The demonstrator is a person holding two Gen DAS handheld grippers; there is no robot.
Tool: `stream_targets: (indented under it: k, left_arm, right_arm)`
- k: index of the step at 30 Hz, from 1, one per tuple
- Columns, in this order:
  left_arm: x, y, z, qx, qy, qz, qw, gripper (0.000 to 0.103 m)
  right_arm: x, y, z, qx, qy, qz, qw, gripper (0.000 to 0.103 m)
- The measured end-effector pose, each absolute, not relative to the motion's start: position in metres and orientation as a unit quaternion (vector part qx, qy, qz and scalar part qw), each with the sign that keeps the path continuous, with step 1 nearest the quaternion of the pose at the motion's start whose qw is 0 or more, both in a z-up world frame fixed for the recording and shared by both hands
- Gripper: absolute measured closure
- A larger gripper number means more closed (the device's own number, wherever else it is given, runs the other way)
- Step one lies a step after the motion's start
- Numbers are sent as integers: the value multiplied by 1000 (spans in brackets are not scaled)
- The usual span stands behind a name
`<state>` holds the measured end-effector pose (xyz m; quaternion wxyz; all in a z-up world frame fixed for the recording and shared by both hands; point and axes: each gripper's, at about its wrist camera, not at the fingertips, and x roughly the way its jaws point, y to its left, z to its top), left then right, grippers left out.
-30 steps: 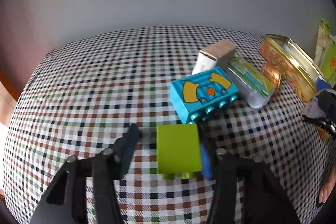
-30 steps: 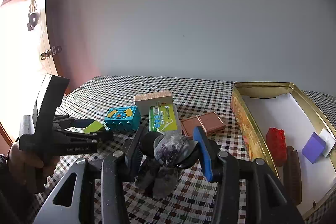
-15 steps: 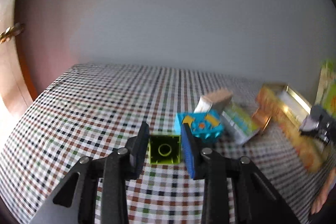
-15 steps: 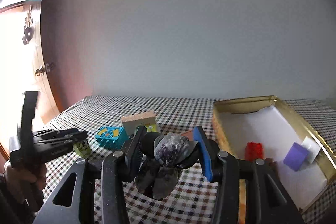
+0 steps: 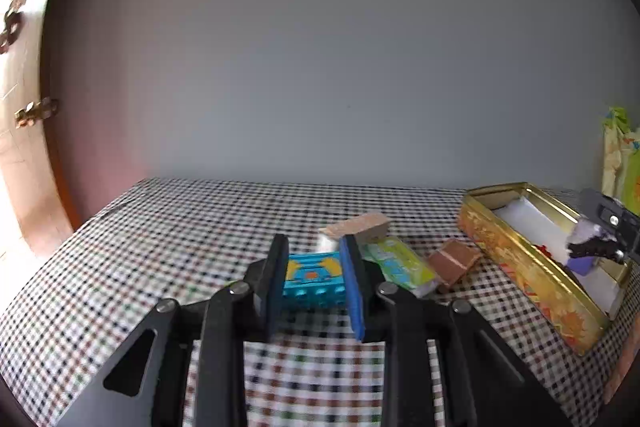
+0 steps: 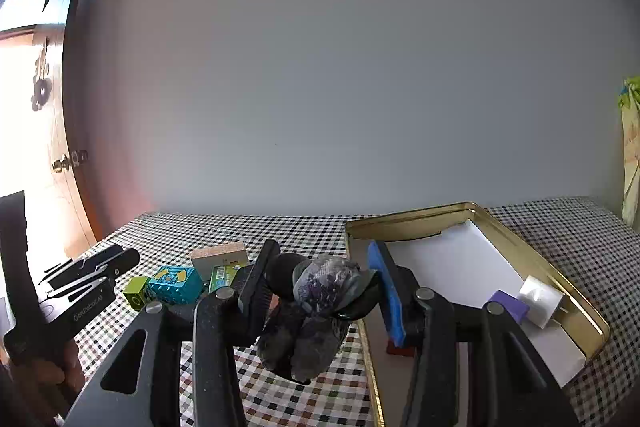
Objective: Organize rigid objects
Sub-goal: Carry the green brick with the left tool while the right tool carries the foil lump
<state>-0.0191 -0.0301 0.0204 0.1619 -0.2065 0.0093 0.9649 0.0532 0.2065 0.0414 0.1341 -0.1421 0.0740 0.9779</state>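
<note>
1. Reference item: gold tin (image 6: 408, 227), open, lined in white, standing on the checked cloth (image 5: 160, 247).
2. Right gripper (image 6: 322, 255): fingers pinch a mottled grey-purple object (image 6: 324, 287). The object is suspended clear of the cloth, just beside the near left corner of the tin.
3. Left gripper (image 5: 314, 243): jaws are closing and only a narrow gap remains. Nothing is pinched between them. It is positioned well to the left of the tin, above the cloth.
4. Teal block (image 5: 314, 279): lies on the cloth to the left of the tin and is seen through the left gripper's gap, beyond the fingertips.
5. Lime block (image 6: 136, 291): lies on the cloth just beside the teal block, on the side away from the tin, below the left gripper's tips.
6. Between the teal block and the tin, in order towards the tin: cork-topped block (image 5: 360, 225), green-and-white pack (image 5: 400, 263), brown flat piece (image 5: 454, 261).
7. Inside the tin: purple block (image 6: 508, 307) and white piece (image 6: 540, 301) near the right wall; red block (image 6: 400, 349) near the left wall, partly hidden.
</note>
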Motion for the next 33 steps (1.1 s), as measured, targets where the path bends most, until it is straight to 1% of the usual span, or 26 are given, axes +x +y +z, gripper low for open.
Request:
stream_targets:
  k: [4,7,9,10,11,12,13,14,15,16,17,19,21,23,28,33]
  left_arm:
    - [-35,-70,18,-239,-24,960,146,77]
    - [-46,-100,15,-256,-8,960,115,78]
    - [-49,-105,13,-269,-3,956,116,77]
    - [-52,-104,11,-276,-2,953,124,70]
    - [-53,-100,9,-286,-2,949,135,65]
    - [-55,-93,6,-295,-1,944,146,56]
    - [-55,-82,3,-299,7,942,153,54]
    - [-56,-68,0,-304,30,940,152,54]
    - [-62,-61,-2,-306,44,939,149,57]
    - [-65,-52,-3,-307,55,939,141,65]
    - [-70,-43,-5,-317,64,936,136,67]
    - [-78,-30,-13,-337,78,929,129,66]
    - [-86,-23,-18,-353,87,925,112,68]
    - [-95,-26,-21,-366,74,923,96,72]
    - [-118,-38,-35,-416,38,906,76,72]
    - [-118,-37,-41,-422,44,902,77,73]
  right_arm:
    - [54,207,43,-144,78,977,133,54]
    - [57,208,45,-148,87,978,123,54]
    - [58,206,46,-149,90,978,115,54]
    - [58,205,46,-149,89,978,115,54]
    - [59,205,45,-150,86,978,115,54]
    - [59,204,45,-151,84,978,115,54]
    - [59,204,45,-153,83,978,114,54]
    - [59,204,44,-155,82,978,114,54]
    - [57,205,43,-156,82,978,115,54]
    - [55,208,42,-157,82,977,116,54]
    - [55,209,42,-159,84,977,117,54]
    - [55,214,41,-160,89,976,119,54]
    - [55,217,40,-162,94,975,119,54]
    - [55,218,40,-162,97,975,119,54]
    - [55,218,41,-164,97,975,115,54]
    - [54,218,39,-164,95,975,117,54]
